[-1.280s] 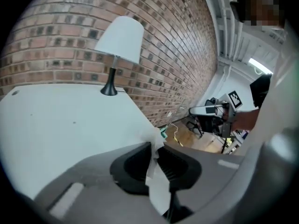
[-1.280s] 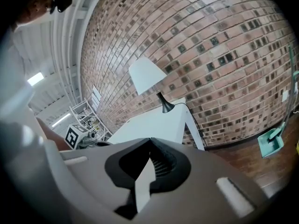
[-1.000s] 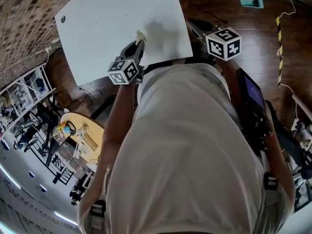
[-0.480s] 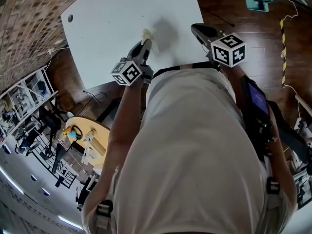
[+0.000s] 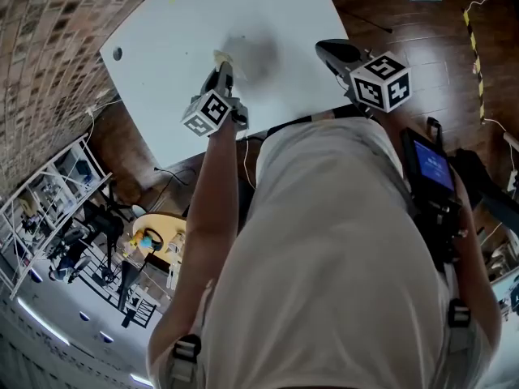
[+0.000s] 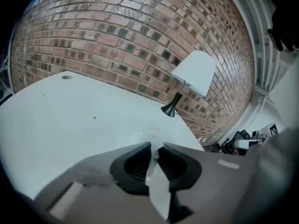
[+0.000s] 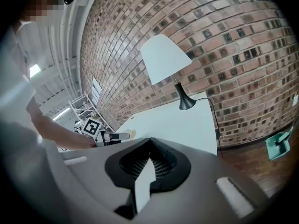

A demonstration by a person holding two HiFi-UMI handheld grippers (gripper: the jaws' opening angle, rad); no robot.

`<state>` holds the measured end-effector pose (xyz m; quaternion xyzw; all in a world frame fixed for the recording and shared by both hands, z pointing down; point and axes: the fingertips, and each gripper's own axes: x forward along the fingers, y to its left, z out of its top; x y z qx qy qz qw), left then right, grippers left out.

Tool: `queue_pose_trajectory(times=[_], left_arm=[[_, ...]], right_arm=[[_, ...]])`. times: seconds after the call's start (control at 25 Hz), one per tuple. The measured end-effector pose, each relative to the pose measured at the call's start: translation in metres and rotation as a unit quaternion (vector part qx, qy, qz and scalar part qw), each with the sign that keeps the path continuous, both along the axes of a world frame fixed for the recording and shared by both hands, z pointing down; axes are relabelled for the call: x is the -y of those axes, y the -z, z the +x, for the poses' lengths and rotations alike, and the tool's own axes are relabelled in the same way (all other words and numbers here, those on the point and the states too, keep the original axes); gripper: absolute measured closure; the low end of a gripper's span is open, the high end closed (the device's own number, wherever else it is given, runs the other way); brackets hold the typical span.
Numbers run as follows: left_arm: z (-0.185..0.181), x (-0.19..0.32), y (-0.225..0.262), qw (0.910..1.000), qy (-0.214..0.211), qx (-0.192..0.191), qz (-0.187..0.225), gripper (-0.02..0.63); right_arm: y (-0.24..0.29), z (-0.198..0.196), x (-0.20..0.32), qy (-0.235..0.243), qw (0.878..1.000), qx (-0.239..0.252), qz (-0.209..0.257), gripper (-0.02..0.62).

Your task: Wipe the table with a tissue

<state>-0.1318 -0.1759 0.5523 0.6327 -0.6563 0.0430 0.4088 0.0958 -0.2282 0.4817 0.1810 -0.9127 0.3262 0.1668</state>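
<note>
Here the left gripper (image 6: 153, 149) is clenched on a thin white paper tissue (image 6: 158, 185). Its own view shows the sheet pinched between the black ribbed pads. The head view shows only the tissue's pale end on the white rectangular bench (image 5: 178, 23). The right gripper (image 7: 150, 146) is closed on nothing, near the bench's edge. A black desk lamp with a white shade (image 6: 192, 73) appears only in the gripper views.

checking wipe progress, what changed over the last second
The left gripper, shut on the tissue, slid it leftward along the table, closer to the corner hole. The head camera shifted too, so the stroke is hard to gauge. Nothing was picked up or let go. The right gripper stayed shut and empty by the table's right edge.
</note>
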Motion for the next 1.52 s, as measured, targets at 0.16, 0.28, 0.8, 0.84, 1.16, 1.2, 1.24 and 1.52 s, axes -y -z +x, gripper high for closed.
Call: queue_pose_trajectory(times=[0.16, 0.28, 0.8, 0.84, 1.16, 1.2, 1.24, 1.52], left_arm=[[-0.006, 0.025, -0.007, 0.9996, -0.019, 0.021, -0.004, 0.557], [-0.012, 0.045, -0.014, 0.9978, -0.019, 0.062, -0.016, 0.557], [-0.01, 0.085, -0.041, 0.9921, -0.017, 0.103, -0.069, 0.557], [-0.008, 0.085, -0.043, 0.9918, -0.019, 0.103, -0.074, 0.558], [-0.005, 0.086, -0.046, 0.9908, -0.005, 0.109, -0.08, 0.558], [-0.005, 0.086, -0.046, 0.9904, -0.005, 0.112, -0.081, 0.558], [-0.004, 0.087, -0.046, 0.9901, -0.004, 0.114, -0.082, 0.558], [0.001, 0.086, -0.048, 0.9898, 0.012, 0.113, -0.087, 0.56]], right_arm=[[-0.001, 0.0, 0.0, -0.011, 1.0, -0.004, -0.003, 0.588], [-0.004, 0.005, 0.002, -0.021, 1.0, -0.006, -0.006, 0.588], [-0.005, 0.03, 0.009, -0.065, 0.998, 0.002, -0.018, 0.588], [-0.004, 0.031, 0.009, -0.066, 0.998, 0.003, -0.018, 0.588], [-0.003, 0.043, 0.014, -0.075, 0.997, 0.008, -0.018, 0.588], [-0.004, 0.044, 0.015, -0.076, 0.997, 0.008, -0.018, 0.587], [-0.004, 0.045, 0.016, -0.077, 0.997, 0.008, -0.019, 0.588], [-0.003, 0.05, 0.024, -0.084, 0.996, 0.015, -0.021, 0.588]])
